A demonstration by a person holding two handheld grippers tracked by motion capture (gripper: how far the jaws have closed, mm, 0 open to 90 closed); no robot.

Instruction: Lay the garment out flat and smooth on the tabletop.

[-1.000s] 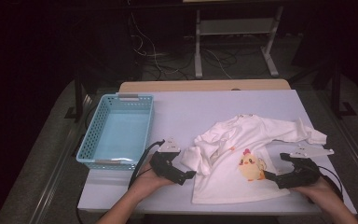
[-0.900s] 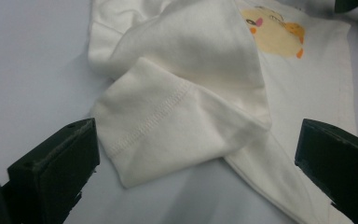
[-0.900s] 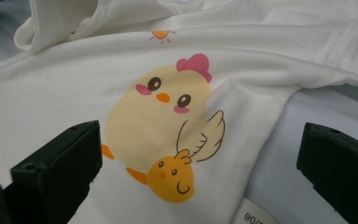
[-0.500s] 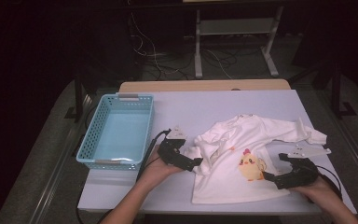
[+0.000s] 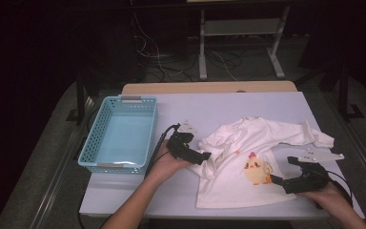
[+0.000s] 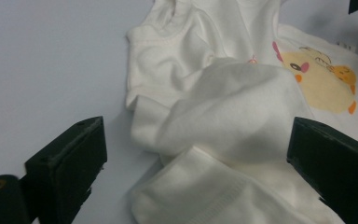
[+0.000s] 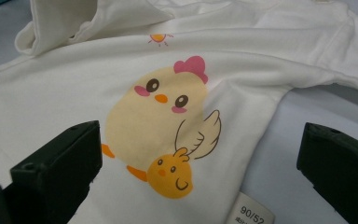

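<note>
— What colours are in front of you?
— The little shirt [image 5: 248, 162] is white, printed with a yellow chick [image 7: 156, 121] that has a pink comb, pink cheeks and orange feet.
— And around the shirt?
— My fingers [image 6: 67, 163] are black, the surface [image 5: 248, 102] pale lilac-grey, the basket [image 5: 120, 133] left of the shirt light blue.

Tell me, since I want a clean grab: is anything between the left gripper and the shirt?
Nothing visible. The left gripper, jaws open, points at the white shirt, whose bunched sleeve lies directly ahead.
</note>
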